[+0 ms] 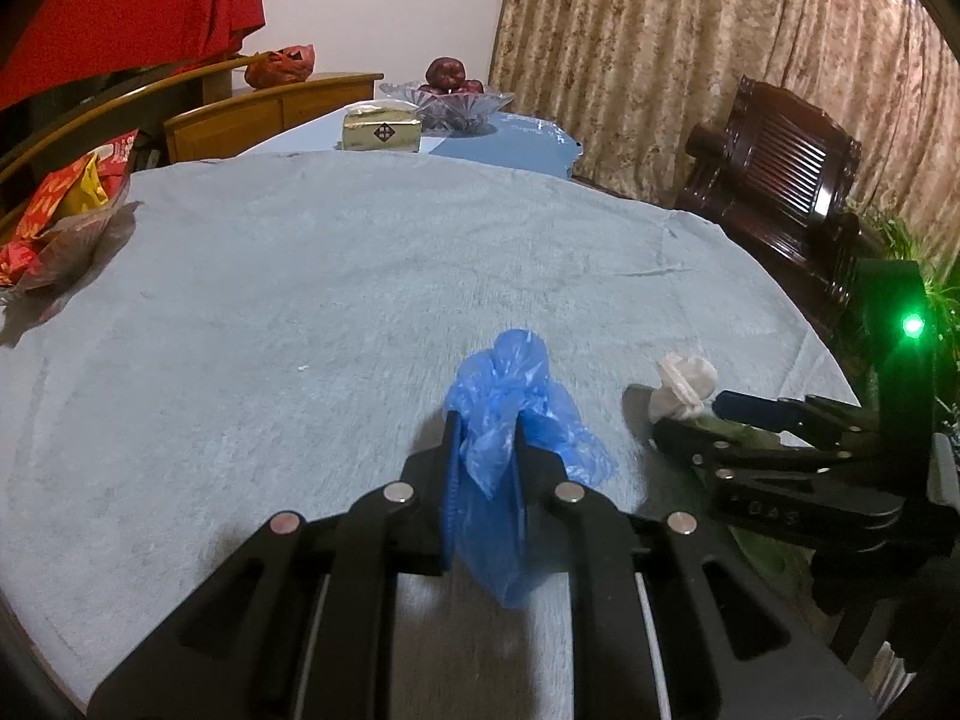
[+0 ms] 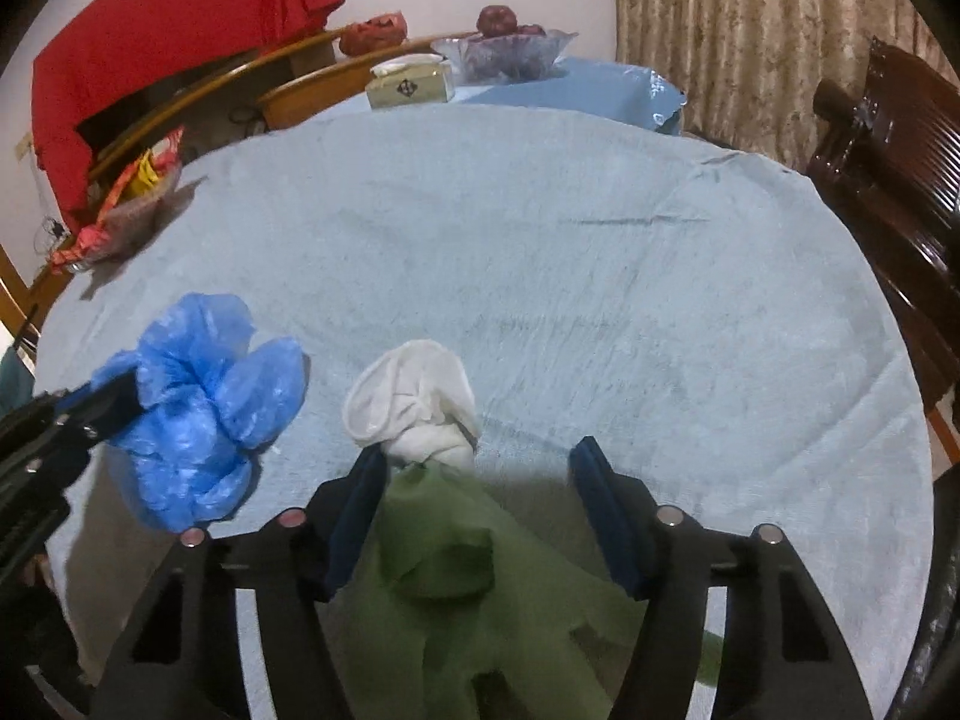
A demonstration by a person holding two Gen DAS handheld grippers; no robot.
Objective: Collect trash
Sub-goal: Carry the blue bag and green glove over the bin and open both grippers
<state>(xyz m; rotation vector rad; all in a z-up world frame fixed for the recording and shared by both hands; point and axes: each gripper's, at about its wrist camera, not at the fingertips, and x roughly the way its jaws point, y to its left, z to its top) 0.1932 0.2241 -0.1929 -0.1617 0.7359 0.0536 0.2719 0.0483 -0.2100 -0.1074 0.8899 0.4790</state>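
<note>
Blue bag (image 1: pixel 504 414) pinched in left gripper (image 1: pixel 487 427); right gripper (image 2: pixel 477 465) agape.

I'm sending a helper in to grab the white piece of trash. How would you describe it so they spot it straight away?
On the round table under the pale blue tablecloth, look at the near edge, where two claws meet. The white wad lies between the fingers of the open right claw, touching a green cloth. Its neighbour, the crumpled plastic bag in the left claw, is bright blue; this wad alone is white.

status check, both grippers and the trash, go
Left gripper shut on blue plastic bag. Right gripper open around green cloth with white wad at its tip. Towel-covered table ahead, nothing blocking.
</note>
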